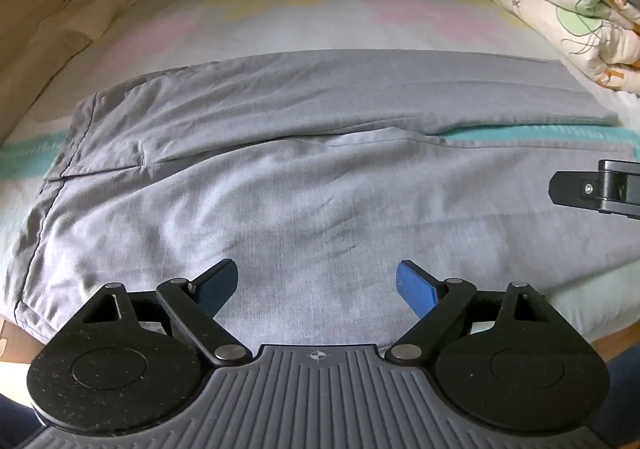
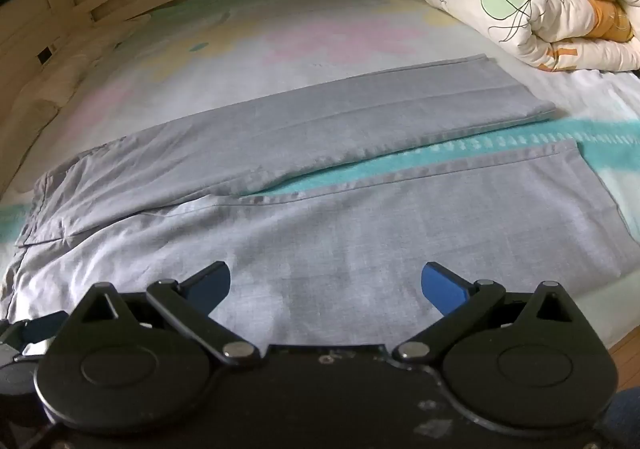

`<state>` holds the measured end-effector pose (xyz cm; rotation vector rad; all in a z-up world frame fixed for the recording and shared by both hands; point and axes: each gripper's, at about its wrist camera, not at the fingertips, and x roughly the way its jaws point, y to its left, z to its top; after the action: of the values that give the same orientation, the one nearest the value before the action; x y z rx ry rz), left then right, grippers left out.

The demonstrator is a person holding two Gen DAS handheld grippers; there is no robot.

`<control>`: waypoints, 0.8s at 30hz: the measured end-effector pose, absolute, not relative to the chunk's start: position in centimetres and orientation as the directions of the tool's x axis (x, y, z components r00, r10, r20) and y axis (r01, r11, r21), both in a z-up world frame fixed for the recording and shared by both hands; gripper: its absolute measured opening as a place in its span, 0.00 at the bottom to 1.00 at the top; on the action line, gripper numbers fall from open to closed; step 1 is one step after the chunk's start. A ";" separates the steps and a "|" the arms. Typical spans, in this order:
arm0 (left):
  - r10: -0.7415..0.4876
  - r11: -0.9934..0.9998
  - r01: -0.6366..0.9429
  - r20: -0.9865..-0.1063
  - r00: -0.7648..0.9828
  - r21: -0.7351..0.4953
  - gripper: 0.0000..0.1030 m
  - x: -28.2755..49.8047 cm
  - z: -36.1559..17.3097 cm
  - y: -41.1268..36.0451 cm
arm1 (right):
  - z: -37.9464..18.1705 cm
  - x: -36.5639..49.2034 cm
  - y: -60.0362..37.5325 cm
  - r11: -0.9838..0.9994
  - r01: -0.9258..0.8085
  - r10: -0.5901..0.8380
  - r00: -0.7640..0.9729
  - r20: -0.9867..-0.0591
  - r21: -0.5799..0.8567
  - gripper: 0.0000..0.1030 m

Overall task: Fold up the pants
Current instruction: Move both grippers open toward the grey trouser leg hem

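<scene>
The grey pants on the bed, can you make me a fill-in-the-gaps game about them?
1. The grey pants lie spread out flat on the ____.
2. Between the two pant legs shows a stripe of the bedsheet coloured ____.
3. Both the left tongs and the right tongs are ____, holding nothing.
4. The folded flowery quilt lies near the ____ ends of the pants.

Missing words: bed; turquoise; open; leg

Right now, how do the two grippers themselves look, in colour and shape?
Both are alike: the left gripper and the right gripper have blue pads on black linkage arms with silver pivot pins and round black discs. The left one's body is ribbed grey with a small crosshair mark.
</scene>
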<state>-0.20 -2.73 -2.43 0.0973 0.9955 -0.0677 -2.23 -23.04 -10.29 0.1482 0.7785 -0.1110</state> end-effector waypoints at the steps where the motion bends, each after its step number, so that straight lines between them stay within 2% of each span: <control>1: -0.012 0.994 0.101 -0.840 0.542 0.051 0.84 -0.2 -2.4 -2.7 | -10.3 -2.2 -23.0 0.984 0.154 -0.044 0.707 -0.706 0.093 1.00; 24: -0.010 0.994 0.094 -0.845 0.535 0.048 0.84 -0.1 -2.6 -2.6 | -10.3 -2.3 -22.9 0.983 0.155 -0.045 0.709 -0.704 0.094 1.00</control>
<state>-0.09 -2.59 -2.58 0.0911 1.0053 -0.0624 -2.27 -22.86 -10.30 0.1499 0.7757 -0.1112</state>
